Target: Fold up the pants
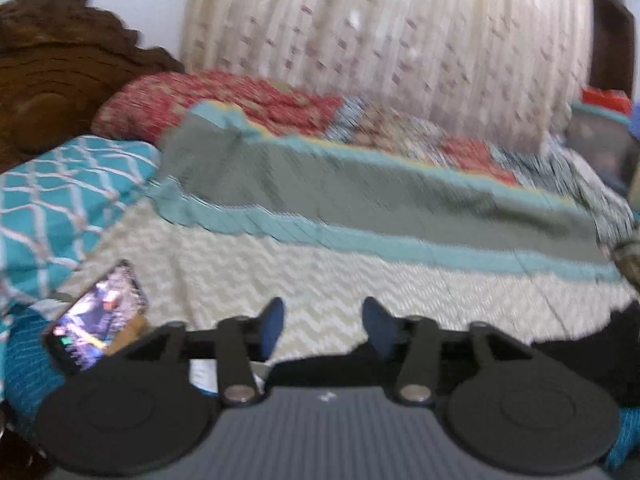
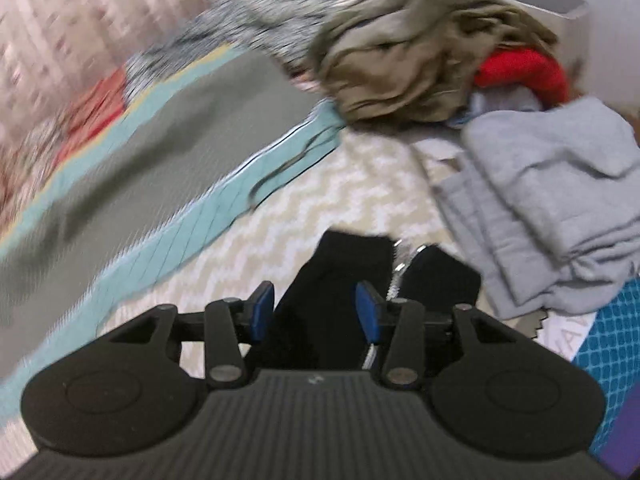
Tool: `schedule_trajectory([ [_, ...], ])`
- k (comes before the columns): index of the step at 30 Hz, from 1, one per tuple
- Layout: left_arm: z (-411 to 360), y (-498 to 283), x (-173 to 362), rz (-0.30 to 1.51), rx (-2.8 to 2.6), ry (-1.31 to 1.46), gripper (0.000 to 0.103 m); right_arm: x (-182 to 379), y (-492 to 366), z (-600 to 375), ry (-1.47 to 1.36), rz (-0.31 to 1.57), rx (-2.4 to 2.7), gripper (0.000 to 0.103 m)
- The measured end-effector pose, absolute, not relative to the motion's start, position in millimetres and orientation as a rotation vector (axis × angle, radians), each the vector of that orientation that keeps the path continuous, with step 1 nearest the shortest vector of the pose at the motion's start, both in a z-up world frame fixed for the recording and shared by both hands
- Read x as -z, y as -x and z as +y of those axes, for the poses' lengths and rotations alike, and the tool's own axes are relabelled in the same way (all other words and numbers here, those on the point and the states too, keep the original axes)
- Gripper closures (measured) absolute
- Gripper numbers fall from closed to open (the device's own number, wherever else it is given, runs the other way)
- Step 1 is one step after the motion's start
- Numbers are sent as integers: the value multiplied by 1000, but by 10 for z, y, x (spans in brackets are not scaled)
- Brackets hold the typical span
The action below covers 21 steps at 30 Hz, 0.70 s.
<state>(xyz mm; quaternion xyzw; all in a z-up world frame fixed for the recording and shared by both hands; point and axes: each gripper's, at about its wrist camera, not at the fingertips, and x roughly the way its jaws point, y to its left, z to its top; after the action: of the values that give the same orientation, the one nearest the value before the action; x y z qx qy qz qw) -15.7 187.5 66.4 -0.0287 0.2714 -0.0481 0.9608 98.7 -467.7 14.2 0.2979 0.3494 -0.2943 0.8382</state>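
Note:
The black pants [image 2: 332, 280], with a white side stripe [image 2: 400, 276], lie on the chevron bedcover [image 2: 340, 184]. My right gripper [image 2: 315, 312] hangs just over them, its blue pads [image 2: 262, 312] apart. The black cloth sits between and under the fingers, and I see no pinch on it. In the left wrist view my left gripper [image 1: 325, 320] is open over the bedcover [image 1: 320, 272] with nothing between its fingertips. A dark part of the pants [image 1: 580, 348] lies under it and to its right.
A phone [image 1: 96, 320] with a lit screen lies at the left, near a teal lattice pillow [image 1: 60, 200]. A grey and teal quilt [image 1: 360, 196] crosses the bed. Folded grey clothes [image 2: 560, 208], an olive heap [image 2: 420, 52] and a red garment [image 2: 524, 72] lie at the right.

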Motion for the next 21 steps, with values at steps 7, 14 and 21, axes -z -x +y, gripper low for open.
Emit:
schedule_trajectory([
  [7, 1695, 34, -471, 613, 119, -13, 46, 3, -1386, -4733, -572, 850, 676, 32],
  [14, 1833, 101, -618, 597, 81, -70, 43, 198, -1509, -4823, -581, 899, 715, 92],
  [21, 1812, 75, -667, 581, 183, -181, 24, -240, -755, -4942, -669, 655, 716, 94],
])
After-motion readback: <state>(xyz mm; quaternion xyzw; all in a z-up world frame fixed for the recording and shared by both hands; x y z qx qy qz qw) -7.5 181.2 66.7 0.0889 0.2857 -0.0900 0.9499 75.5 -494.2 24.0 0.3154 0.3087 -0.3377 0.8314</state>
